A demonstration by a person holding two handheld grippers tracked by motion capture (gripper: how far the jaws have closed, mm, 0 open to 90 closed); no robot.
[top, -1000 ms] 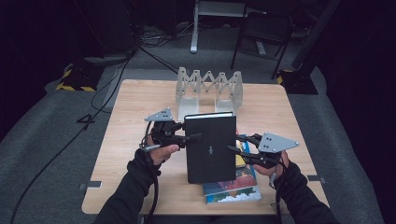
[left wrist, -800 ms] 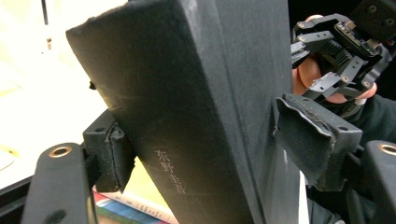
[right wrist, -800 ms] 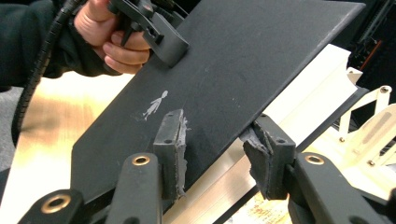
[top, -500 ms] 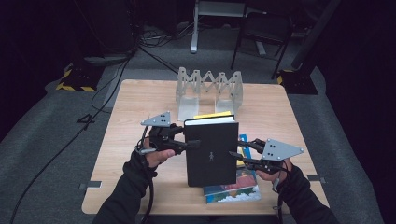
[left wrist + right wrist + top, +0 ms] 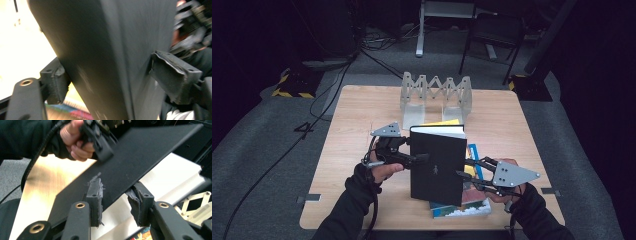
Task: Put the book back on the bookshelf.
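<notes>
Black hardcover book [image 5: 435, 167] stands tilted between the two grippers, lower end resting on a stack of colourful books [image 5: 462, 202] at the near edge of the wooden table [image 5: 362, 120].

Left gripper [image 5: 419, 159]: jaws straddle the book's spine side. In the left gripper view one pad [image 5: 56, 82] sits behind the cover and the other pad [image 5: 175, 75] stands off the front face with a gap. The jaws have just been opening with the book between them, so they read as spread, steadying the book rather than clamping it.

Right gripper [image 5: 462, 173]: reaches in from the book's other side at the page edge. In the right gripper view the black cover passes between its two pads [image 5: 95, 195], with the white page block just beyond. Its jaws have just been closing; contact looks close on one pad, but a firm pinch cannot be told.

Judgement: weight is being passed to the right gripper so the left can let go while the book stays propped upright.

Beyond both grippers, well apart, an expanding grey book rack [image 5: 435, 97] stands empty, the likely destination. A yellow book [image 5: 442, 122] lies just behind the black one.
</notes>
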